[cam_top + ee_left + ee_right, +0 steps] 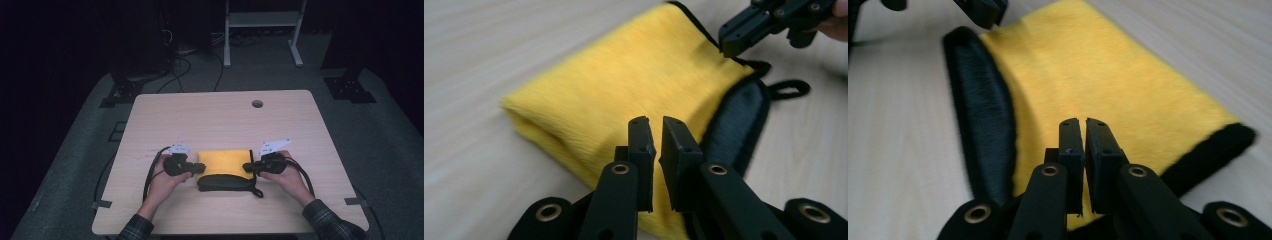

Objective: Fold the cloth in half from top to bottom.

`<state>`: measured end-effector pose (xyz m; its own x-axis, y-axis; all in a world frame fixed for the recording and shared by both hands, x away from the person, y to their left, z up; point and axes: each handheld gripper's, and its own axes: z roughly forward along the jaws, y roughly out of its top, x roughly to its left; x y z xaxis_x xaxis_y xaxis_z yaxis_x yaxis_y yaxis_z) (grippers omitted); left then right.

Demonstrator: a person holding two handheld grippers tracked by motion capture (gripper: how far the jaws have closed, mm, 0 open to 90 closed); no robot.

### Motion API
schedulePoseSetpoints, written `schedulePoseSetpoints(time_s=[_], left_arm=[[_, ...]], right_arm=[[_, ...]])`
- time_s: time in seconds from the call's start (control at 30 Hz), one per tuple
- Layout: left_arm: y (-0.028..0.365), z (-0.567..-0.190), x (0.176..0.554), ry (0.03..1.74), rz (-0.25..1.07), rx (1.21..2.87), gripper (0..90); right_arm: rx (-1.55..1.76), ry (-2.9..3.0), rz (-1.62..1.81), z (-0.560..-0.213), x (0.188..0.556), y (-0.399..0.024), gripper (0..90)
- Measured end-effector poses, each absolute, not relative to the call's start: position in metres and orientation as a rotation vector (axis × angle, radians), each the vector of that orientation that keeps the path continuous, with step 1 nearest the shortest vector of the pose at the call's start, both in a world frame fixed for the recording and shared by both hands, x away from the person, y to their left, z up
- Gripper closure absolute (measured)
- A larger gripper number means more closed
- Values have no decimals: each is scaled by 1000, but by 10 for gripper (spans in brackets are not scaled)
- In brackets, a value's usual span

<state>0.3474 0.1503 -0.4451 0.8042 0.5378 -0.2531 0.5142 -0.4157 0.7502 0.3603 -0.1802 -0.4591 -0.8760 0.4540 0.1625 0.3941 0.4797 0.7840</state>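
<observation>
Folded yellow towel lies at the table's near middle. Left gripper and right gripper, each clamped on a towel end. Fold step likely; next move needs both ends lifted together.

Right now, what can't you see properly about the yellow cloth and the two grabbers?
- Yellow cloth, high view: too small to tell how many layers are folded.
- Left gripper, left gripper view: its jaws cover the cloth edge, so whether fabric is pinched is unclear.
- Right gripper, right gripper view: same, jaws hide the edge below.
- Black side of the cloth: blurred, its texture is unclear.
- Black loop: where it attaches is hidden.
</observation>
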Motion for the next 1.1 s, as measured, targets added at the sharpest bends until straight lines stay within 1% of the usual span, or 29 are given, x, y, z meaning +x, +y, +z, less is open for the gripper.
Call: schedulePoseSetpoints(time_s=[0.17,0.27,0.53,0.6,0.7,0.73,0.77,0.87,0.97,1.1], left_arm=[[148,-449,325,741,3,2125,817],[147,-454,316,740,14,2156,806],[145,-462,313,743,21,2200,803],[145,-460,313,740,13,2189,777],[148,-453,312,738,37,2175,697],[150,-451,312,745,58,2159,638],[152,-449,312,752,94,2152,560],[159,-445,313,768,156,2126,424],[169,-444,314,787,192,2110,332],[183,-445,313,830,283,2116,237]], right_arm=[[700,2692,1389,-458,340,-181,859],[686,2719,1351,-462,330,-182,860],[608,2725,1250,-469,317,-180,860],[609,2723,1257,-468,317,-180,833],[636,2678,1294,-466,319,-187,734],[657,2652,1303,-464,319,-190,692],[671,2628,1303,-464,320,-193,641],[733,2571,1291,-463,324,-203,497],[789,2532,1284,-462,327,-212,413],[867,2471,1280,-460,329,-229,358]])
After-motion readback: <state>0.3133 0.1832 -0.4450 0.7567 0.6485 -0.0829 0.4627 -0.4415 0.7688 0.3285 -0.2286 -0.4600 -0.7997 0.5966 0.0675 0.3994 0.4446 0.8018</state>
